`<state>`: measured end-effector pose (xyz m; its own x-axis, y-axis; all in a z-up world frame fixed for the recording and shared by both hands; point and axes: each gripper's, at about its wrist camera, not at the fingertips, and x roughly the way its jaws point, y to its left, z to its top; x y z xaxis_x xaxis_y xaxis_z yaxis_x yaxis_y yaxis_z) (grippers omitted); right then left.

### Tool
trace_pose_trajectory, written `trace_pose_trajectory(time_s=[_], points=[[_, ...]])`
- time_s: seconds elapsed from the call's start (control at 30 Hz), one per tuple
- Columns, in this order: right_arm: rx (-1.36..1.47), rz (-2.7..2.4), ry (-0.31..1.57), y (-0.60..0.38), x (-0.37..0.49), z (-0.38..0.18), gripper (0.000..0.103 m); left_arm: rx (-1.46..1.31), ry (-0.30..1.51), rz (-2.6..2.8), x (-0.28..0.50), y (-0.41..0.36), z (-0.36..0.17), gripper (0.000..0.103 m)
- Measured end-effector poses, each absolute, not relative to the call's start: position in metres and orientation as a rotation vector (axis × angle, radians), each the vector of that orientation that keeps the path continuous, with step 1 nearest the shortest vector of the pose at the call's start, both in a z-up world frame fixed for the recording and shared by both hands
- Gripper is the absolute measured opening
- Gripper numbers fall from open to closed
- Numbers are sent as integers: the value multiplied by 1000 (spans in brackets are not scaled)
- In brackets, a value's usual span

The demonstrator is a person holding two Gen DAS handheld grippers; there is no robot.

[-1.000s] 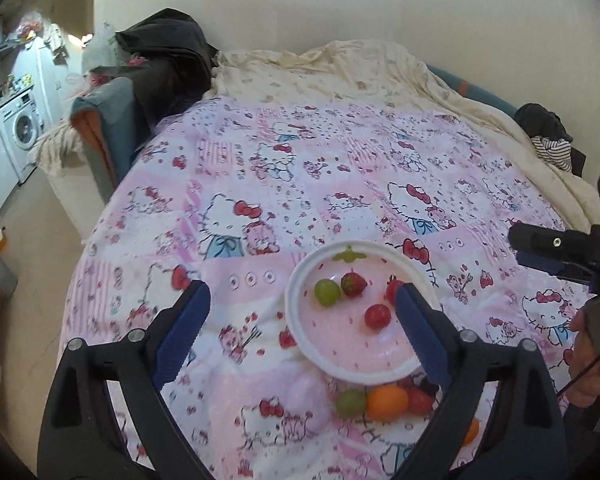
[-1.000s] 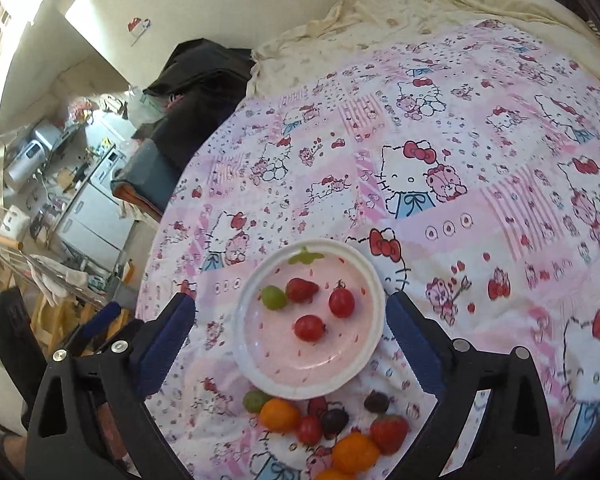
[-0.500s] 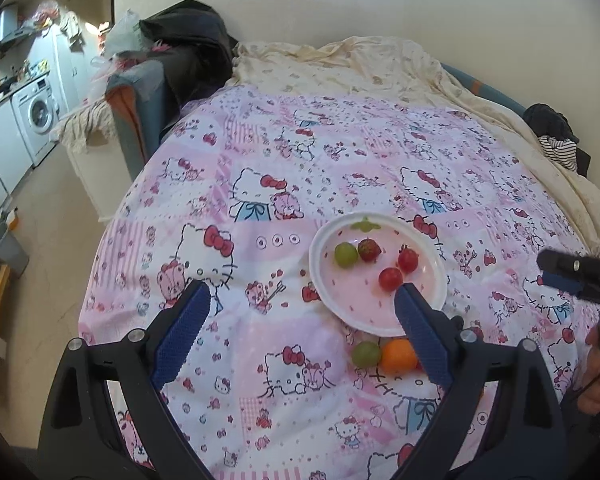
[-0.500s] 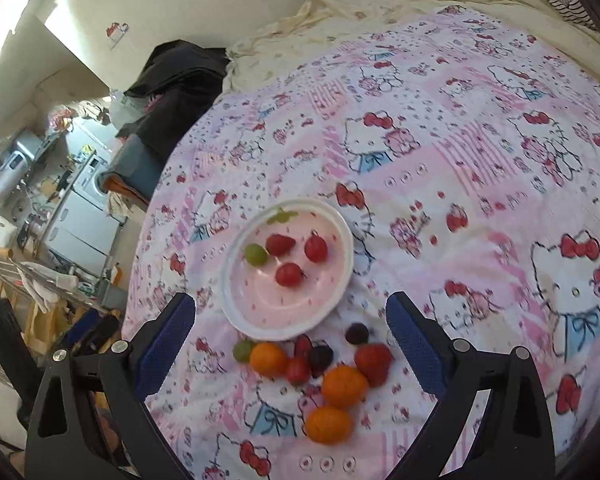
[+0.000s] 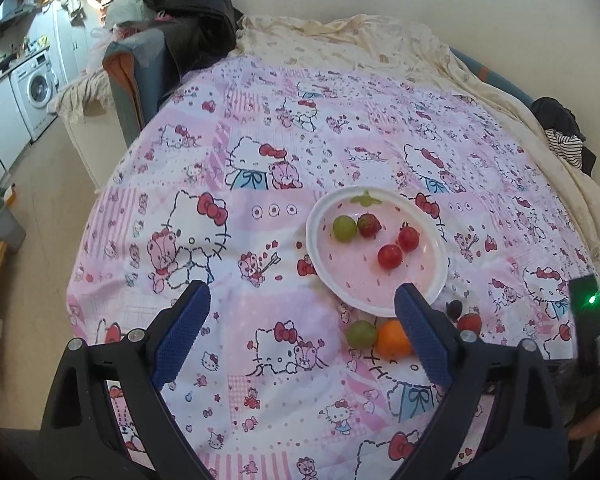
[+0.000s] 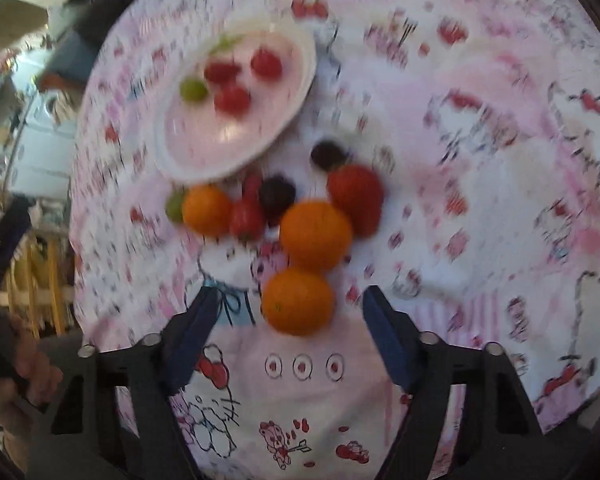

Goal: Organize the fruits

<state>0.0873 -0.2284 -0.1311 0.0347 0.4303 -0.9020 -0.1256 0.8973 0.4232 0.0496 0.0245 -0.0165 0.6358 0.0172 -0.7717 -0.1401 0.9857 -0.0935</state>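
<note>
A pink plate [image 5: 324,264] [image 6: 292,92] lies on the Hello Kitty bedspread and holds a green grape [image 5: 344,229], a strawberry [image 5: 369,225] and two cherry tomatoes [image 5: 389,256]. Loose fruit lies in front of it: a green grape [image 5: 361,333], oranges [image 5: 393,339] [image 6: 315,235] [image 6: 298,301], a big strawberry [image 6: 355,194], dark grapes [image 6: 277,195] and small tomatoes [image 6: 246,219]. My left gripper [image 5: 302,336] is open and empty, left of the loose fruit. My right gripper [image 6: 290,332] is open, the nearest orange just ahead between its fingers. The right wrist view is blurred.
The bedspread [image 5: 260,152] covers a rounded bed with a cream blanket [image 5: 360,44] at the far side. Dark clothes [image 5: 192,8] and a chair stand at the far left. A washing machine [image 5: 36,88] is off to the left, beyond the bed's edge.
Both grippers have pulled back and dropped toward the bed. The right gripper has swung down over the loose fruit, so the nearest orange now sits between its open fingers. The left view shifted leftward.
</note>
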Motion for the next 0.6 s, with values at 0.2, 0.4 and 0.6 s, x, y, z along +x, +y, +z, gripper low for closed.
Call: trace_pose_trajectory(time_s=[0.2,0.4,0.6], points=[[86,416,1501,-211,82,-146,67,-133,959,103,55,24,-35,92],[71,462,1461,-215,79,-134,46,-176,1051,69,65,23,-61,91],[188,478,1409,-240,84,-119,46,-236,1129,56,90,12,-86,75]])
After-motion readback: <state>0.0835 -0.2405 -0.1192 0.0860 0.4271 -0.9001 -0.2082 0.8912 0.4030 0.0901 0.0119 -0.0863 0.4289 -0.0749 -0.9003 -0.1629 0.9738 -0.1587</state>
